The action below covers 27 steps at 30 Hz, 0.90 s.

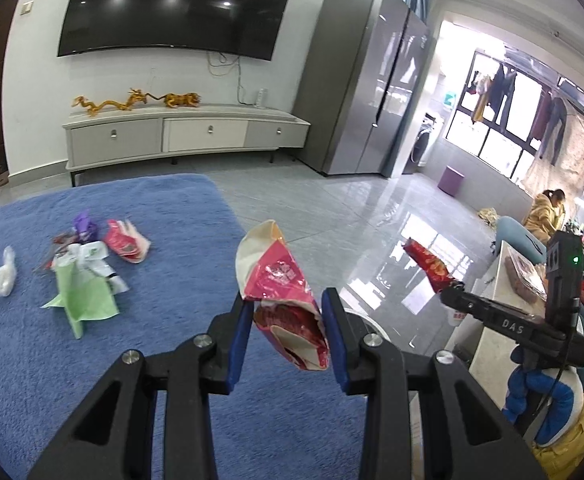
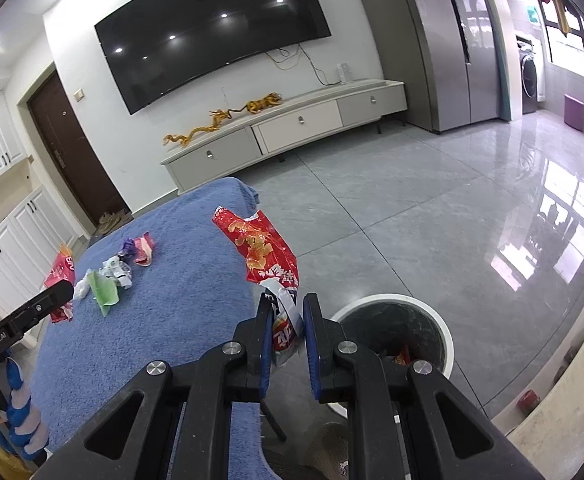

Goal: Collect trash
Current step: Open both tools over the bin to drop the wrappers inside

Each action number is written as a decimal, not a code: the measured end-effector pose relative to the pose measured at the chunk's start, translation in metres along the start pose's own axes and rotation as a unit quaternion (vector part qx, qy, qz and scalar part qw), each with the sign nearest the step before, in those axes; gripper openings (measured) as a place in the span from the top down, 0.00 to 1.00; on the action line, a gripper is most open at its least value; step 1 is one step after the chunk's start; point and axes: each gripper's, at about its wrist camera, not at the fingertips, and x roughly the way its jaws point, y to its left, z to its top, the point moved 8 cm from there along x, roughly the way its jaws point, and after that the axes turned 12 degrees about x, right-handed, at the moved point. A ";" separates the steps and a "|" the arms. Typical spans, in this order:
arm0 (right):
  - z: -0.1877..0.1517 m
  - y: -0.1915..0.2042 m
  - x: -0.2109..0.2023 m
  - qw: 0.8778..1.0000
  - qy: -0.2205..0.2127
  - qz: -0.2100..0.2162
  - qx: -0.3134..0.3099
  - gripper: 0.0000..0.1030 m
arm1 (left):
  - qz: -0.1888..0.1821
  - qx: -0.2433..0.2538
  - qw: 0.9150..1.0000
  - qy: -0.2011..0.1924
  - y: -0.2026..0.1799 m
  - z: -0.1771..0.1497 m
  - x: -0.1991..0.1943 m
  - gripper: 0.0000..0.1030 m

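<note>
Left wrist view: left gripper (image 1: 285,316) angled down past the right edge of the blue towel (image 1: 163,216), jaws clenched on a crumpled pink snack wrapper (image 1: 281,280), glossy, cream inside, sticking up above the pads. Left of that wrapper, loose on the fuzzy towel: a green paper wrapper (image 1: 81,300), a purple wrapper (image 1: 83,226), a clear plastic scrap (image 1: 1,276). Right of it, right gripper (image 1: 458,289) seen side-on, nipping a red chip bag (image 1: 430,264); gloved hand (image 1: 540,396) below. Right wrist view: right gripper (image 2: 285,312) tilted down beside the towel (image 2: 171,300) edge, jaws clamped tight on the lower end of the red chip bag (image 2: 263,248), shiny foil, creased, standing upright. Just right of the gripper, a round white trash bin (image 2: 446,328) on the grey tile floor (image 2: 412,208), dark inside, a small red scrap (image 2: 404,356) in it. Left gripper (image 2: 57,294) at far left.
</note>
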 end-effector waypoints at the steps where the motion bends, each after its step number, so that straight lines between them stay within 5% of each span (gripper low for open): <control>1: 0.000 -0.003 0.001 1.000 0.001 -0.001 0.003 0.86 | -0.003 0.002 1.000 0.001 -0.004 0.001 0.003 0.68; 19: -0.001 -0.059 0.019 0.998 0.026 -0.037 0.048 0.86 | -0.057 0.043 0.997 0.029 -0.071 0.024 0.059 0.68; 27: -0.002 -0.100 0.042 0.993 0.065 -0.069 0.069 0.86 | -0.078 0.076 0.991 0.073 -0.117 0.028 0.121 0.68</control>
